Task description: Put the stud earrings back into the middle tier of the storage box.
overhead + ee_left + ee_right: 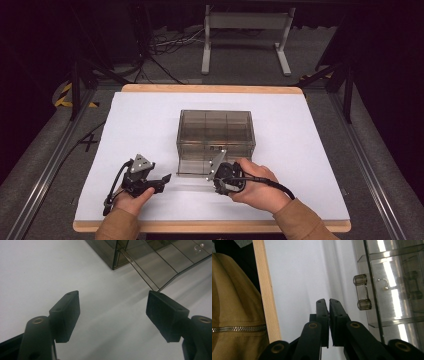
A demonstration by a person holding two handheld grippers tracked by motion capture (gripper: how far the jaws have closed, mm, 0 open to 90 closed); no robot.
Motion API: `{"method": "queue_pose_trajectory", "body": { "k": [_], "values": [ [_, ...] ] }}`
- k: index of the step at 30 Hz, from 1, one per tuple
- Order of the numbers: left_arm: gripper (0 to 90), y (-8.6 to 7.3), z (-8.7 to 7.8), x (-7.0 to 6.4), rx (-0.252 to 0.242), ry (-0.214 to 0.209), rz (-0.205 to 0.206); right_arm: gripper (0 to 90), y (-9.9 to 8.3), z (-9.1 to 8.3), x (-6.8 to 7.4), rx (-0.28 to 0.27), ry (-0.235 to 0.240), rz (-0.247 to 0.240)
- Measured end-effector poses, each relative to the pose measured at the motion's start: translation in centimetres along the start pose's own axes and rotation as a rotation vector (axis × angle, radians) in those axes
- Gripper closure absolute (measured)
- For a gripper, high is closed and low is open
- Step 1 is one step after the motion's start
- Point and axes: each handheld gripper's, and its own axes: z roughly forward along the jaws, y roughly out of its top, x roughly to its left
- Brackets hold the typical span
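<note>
Your left gripper (159, 181) rests low on the white table cover (135, 120), near the front edge and a little to the left of the box, with its jaws spread wide and nothing between them. In the left gripper view the two black pads (67, 315) stand well apart, and beyond them lies the near corner of the pulled-out drawer (160, 267), its thin clear rim pointing toward your right-hand pad without touching it.

Moving right, the smoky clear box (216, 131) sits in the middle of the table, divided into compartments inside. Its lower drawer (192, 167) stands partly out toward you. I cannot tell from these pictures whether anything lies in the drawer.

Further right, your right gripper (216, 176) is just in front of the box, at the drawer's right end. Its jaws are pressed together and hold nothing; in the right gripper view the pads (323, 312) meet face to face, and the drawer's clear bar handle (362, 295) sits just beside them, off to one side, not between them.

My reading is that the drawer is the work in hand, and that it is only part of the way along its travel. The next move calls for you to settle which gripper acts: either part the right jaws and take them around the handle squarely, or bring the open left jaws onto the drawer's rim. Keep the pull or push straight along the drawer's run, since the box looks light and could slide on the cover.
</note>
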Motion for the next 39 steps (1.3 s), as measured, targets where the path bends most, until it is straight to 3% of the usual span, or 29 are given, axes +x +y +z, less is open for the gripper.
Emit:
{"method": "queue_pose_trajectory", "body": {
  "k": [14,21,39],
  "values": [
    [28.0,0.0,0.0,0.0,-0.003,0.000,-0.001,86.5,0.3,-1.2,0.0,-0.018,0.002,0.013],
    [28.0,0.0,0.0,0.0,-0.003,0.001,-0.001,86.4,0.4,-1.6,-0.2,-0.047,-0.010,-0.005],
    [28.0,0.0,0.0,0.0,-0.002,-0.001,-0.001,86.5,0.9,-2.3,-0.5,-0.082,-0.021,0.024]
  ]
}}
